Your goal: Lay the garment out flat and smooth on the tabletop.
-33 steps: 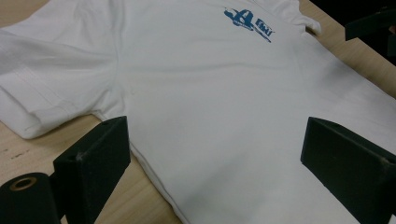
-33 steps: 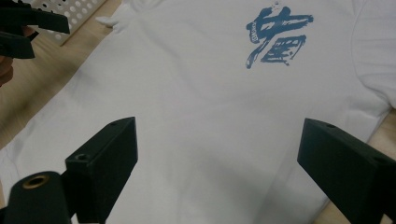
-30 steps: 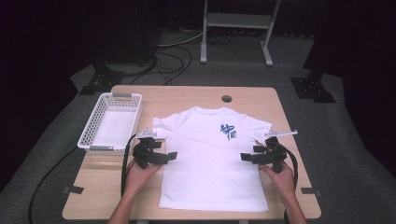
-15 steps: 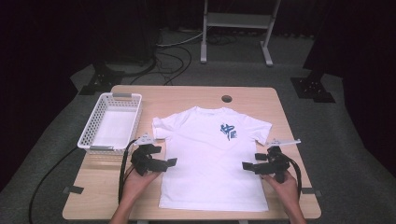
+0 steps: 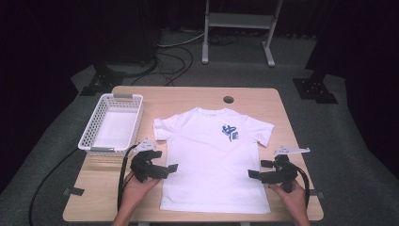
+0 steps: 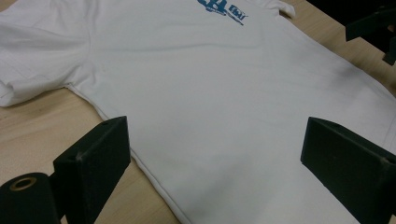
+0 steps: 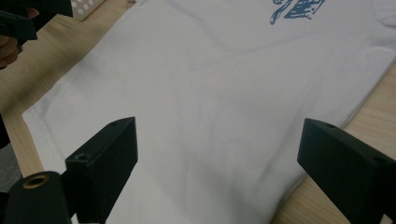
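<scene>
A white T-shirt (image 5: 211, 160) with a blue chest print (image 5: 230, 133) lies flat, front up, on the wooden table (image 5: 188, 96), hem toward the near edge. My left gripper (image 5: 171, 168) is open at the shirt's left side seam, jaws pointing inward. In the left gripper view the shirt (image 6: 224, 93) spreads between and beyond the wide-apart jaws of that gripper (image 6: 217, 140). My right gripper (image 5: 251, 174) is open at the right side seam, low on the shirt. In the right gripper view its jaws (image 7: 219, 137) straddle the lower shirt (image 7: 210, 70). Neither holds anything.
A white plastic basket (image 5: 128, 96) stands at the table's left, beyond my left hand. A round cable hole (image 5: 228, 100) sits near the far edge. Black cables trail from both grippers. A metal stand (image 5: 237, 19) and dark floor lie behind the table.
Both grippers have slid toward the near edge along the shirt's sides, closer to the hem. Both stay open; the shirt has not moved.
</scene>
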Motion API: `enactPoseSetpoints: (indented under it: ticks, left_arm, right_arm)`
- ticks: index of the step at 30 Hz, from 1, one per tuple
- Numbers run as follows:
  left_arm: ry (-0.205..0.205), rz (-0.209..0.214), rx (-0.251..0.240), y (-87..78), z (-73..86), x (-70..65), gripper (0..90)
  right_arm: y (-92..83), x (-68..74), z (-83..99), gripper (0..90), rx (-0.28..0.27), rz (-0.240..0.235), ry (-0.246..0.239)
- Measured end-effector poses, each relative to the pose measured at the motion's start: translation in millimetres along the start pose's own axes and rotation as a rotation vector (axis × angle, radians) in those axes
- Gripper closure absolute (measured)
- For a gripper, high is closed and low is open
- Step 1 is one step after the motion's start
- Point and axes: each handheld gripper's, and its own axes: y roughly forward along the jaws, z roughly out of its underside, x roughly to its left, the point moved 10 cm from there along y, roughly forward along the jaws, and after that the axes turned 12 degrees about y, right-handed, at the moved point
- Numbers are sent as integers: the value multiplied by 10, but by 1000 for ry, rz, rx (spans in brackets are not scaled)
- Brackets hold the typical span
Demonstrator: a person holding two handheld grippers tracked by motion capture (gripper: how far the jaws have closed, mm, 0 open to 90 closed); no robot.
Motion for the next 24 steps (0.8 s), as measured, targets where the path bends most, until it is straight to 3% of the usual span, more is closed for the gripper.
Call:
enactPoseSetpoints:
  ticks: [24]
  left_arm:
    - [11, -21, -10, -213, 176, -46, 73]
  right_arm:
    - [-277, -92, 264, 125, -34, 15, 19]
